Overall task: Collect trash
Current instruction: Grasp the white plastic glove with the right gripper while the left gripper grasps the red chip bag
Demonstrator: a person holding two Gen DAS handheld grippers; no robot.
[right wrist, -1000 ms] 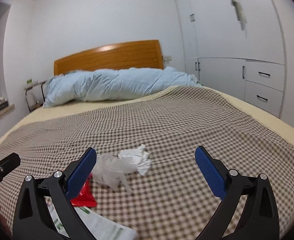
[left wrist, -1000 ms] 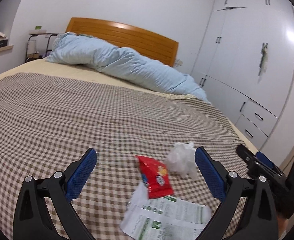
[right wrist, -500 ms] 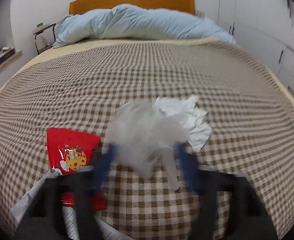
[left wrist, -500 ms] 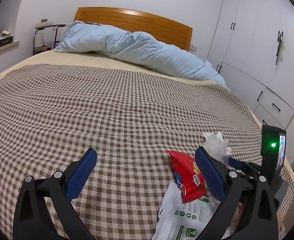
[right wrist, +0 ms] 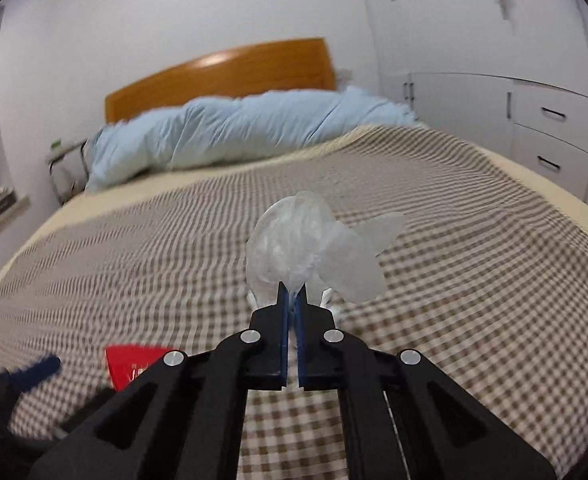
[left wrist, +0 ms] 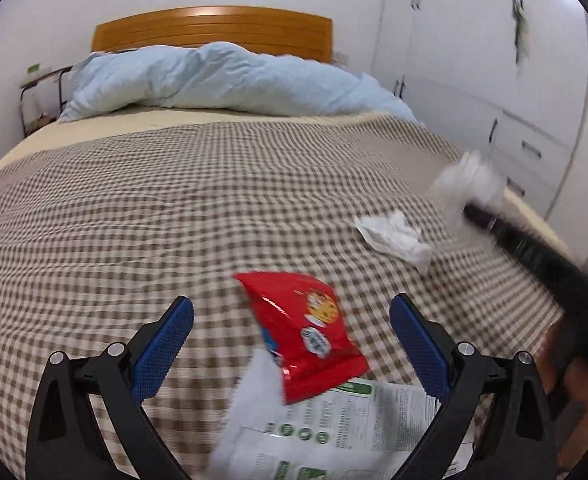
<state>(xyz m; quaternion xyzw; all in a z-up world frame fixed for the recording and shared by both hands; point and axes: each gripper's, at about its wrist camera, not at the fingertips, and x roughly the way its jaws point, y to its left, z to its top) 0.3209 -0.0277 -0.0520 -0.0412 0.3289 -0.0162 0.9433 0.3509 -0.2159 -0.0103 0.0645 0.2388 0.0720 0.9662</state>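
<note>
Pinching the crumpled clear plastic bag (right wrist: pixel 313 248) in our right gripper (right wrist: pixel 292 300), we note the red snack packet (left wrist: pixel 305 328) between our spread left gripper (left wrist: pixel 292 322), long axis near-to-far on the checked bedspread (left wrist: pixel 134 220).

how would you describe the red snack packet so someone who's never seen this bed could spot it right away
Start at the checked brown-and-cream bedspread and follow it to the near edge, away from the wooden headboard. The red snack packet lies flat there, its lower end overlapping a printed white leaflet. It is the only brightly coloured litter; the crumpled tissue nearby is white.
</note>
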